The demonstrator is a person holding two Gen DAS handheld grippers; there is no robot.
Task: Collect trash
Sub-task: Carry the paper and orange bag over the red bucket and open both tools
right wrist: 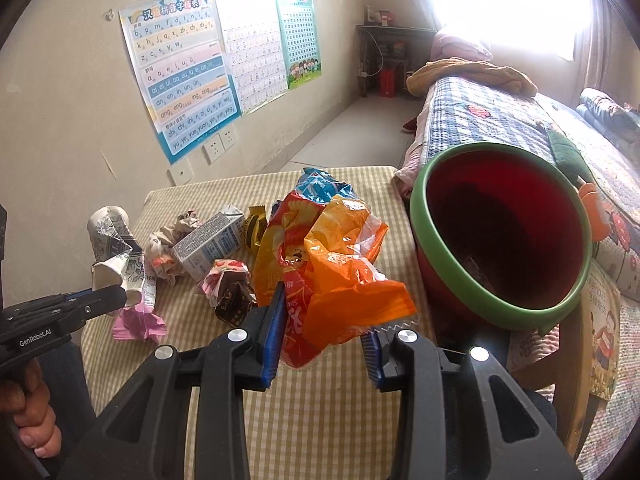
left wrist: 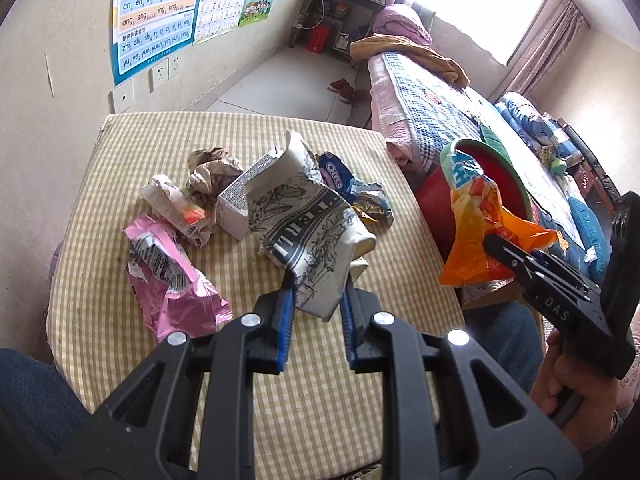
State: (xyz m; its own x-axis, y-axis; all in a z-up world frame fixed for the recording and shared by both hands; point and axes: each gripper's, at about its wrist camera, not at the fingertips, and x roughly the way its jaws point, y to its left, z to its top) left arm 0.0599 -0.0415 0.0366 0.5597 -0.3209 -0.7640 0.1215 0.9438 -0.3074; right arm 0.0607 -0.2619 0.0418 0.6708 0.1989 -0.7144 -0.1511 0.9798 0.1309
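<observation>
My left gripper (left wrist: 318, 292) is shut on a crushed white paper cup with black print (left wrist: 304, 224), held above the checked table (left wrist: 320, 380); it also shows in the right wrist view (right wrist: 116, 248). My right gripper (right wrist: 324, 316) is shut on an orange snack bag (right wrist: 328, 264), held just left of the red bin with a green rim (right wrist: 500, 236). The bag (left wrist: 476, 224) and bin (left wrist: 504, 160) also show in the left wrist view. Loose trash lies on the table: a pink wrapper (left wrist: 172, 276), a small milk carton (left wrist: 240, 196), crumpled paper (left wrist: 212, 172), an Oreo wrapper (left wrist: 334, 170).
The bin stands on a low stool right of the table. A bed (left wrist: 460, 120) with blankets runs along the right. Posters (right wrist: 180, 72) and wall sockets are on the left wall. A shelf (left wrist: 332, 20) stands at the far end by the window.
</observation>
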